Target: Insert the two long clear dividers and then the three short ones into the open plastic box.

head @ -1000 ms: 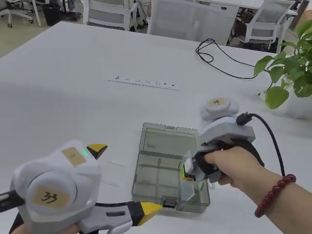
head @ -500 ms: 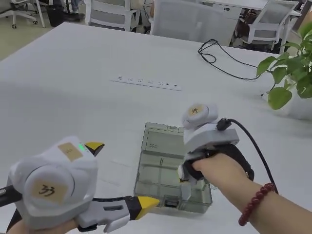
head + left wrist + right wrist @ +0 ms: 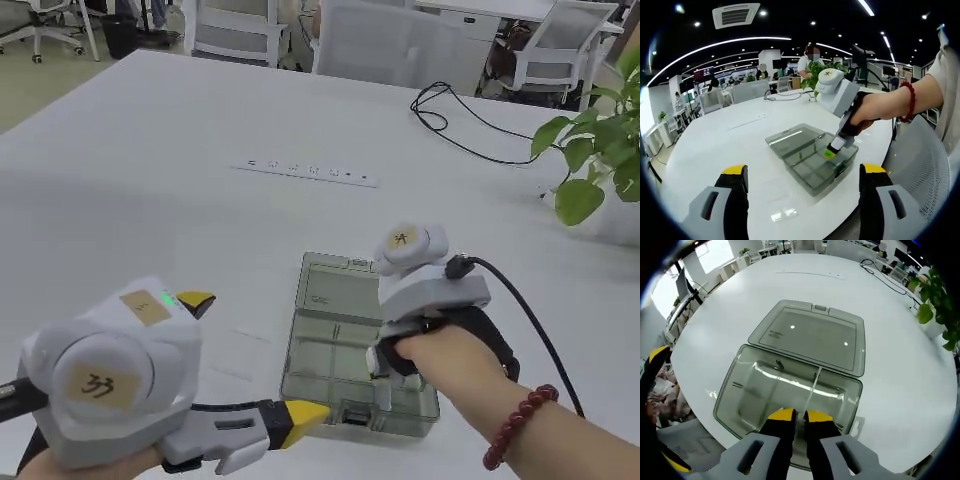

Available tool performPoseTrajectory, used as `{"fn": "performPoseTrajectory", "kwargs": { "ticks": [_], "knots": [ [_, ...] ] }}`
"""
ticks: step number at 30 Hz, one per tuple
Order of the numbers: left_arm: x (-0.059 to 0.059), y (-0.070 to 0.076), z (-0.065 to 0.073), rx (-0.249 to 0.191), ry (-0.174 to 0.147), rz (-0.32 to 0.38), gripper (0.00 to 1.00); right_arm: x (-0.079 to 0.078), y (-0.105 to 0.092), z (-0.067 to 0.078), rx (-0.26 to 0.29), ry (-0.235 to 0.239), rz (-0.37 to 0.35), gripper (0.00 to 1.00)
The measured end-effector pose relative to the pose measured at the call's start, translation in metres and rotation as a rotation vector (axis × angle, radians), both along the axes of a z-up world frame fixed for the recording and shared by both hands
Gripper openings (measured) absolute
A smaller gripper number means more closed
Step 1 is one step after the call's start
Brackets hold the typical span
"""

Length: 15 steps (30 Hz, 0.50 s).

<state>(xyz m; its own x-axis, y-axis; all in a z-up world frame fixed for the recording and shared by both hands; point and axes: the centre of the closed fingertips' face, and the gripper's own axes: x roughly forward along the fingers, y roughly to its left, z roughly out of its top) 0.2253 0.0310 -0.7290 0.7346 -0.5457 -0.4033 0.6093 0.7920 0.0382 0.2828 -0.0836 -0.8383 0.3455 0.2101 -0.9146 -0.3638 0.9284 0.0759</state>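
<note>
bench (image 3: pixel 150 150): white, and we see it carrying everything below.
plastic box (image 3: pixel 732 390): clear and grey, open, lying flat near the bench's near edge, at 5 o'clock from the power strip (image 3: pixel 313 171).
lid (image 3: pixel 810 335): folded back flat on the bench, hinged at the box's 12 o'clock side.
long divider (image 3: pixel 785 378): we see one clear strip standing in the box and running across it from 9 towards 3 o'clock.
short divider (image 3: pixel 812 387): a thin clear strip standing in the box, running from the long divider towards 6 o'clock and ending at the right fingers.
right gripper (image 3: pixel 800 416): tipped down into the box's near half, at the 6 o'clock wall. its yellow-tipped fingers are narrow, with only a slit between them, closed on the near end of the short divider.
left gripper (image 3: pixel 803 170): held above the bench at 8 o'clock from the box and apart from it. we see its fingers spread wide, holding nothing.
cable (image 3: pixel 470 125): black, coiled at 1 o'clock on the bench, well apart from the box.
plant (image 3: pixel 600 150): green leaves at the 2 o'clock edge of the head view.
</note>
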Motion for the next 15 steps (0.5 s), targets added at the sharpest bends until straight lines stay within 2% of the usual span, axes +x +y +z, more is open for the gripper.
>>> {"fn": "performPoseTrajectory", "kwargs": {
  "ticks": [7, 15],
  "knots": [
    [-0.001, 0.002, 0.005, -0.008, -0.007, 0.011, 0.94, 0.001, 0.003, 0.003, 0.088, -0.012, 0.006, 0.12],
    [0.000, 0.004, 0.008, -0.009, -0.008, 0.027, 0.94, 0.004, 0.005, 0.021, 0.163, -0.082, 0.028, 0.20]
  ]
}}
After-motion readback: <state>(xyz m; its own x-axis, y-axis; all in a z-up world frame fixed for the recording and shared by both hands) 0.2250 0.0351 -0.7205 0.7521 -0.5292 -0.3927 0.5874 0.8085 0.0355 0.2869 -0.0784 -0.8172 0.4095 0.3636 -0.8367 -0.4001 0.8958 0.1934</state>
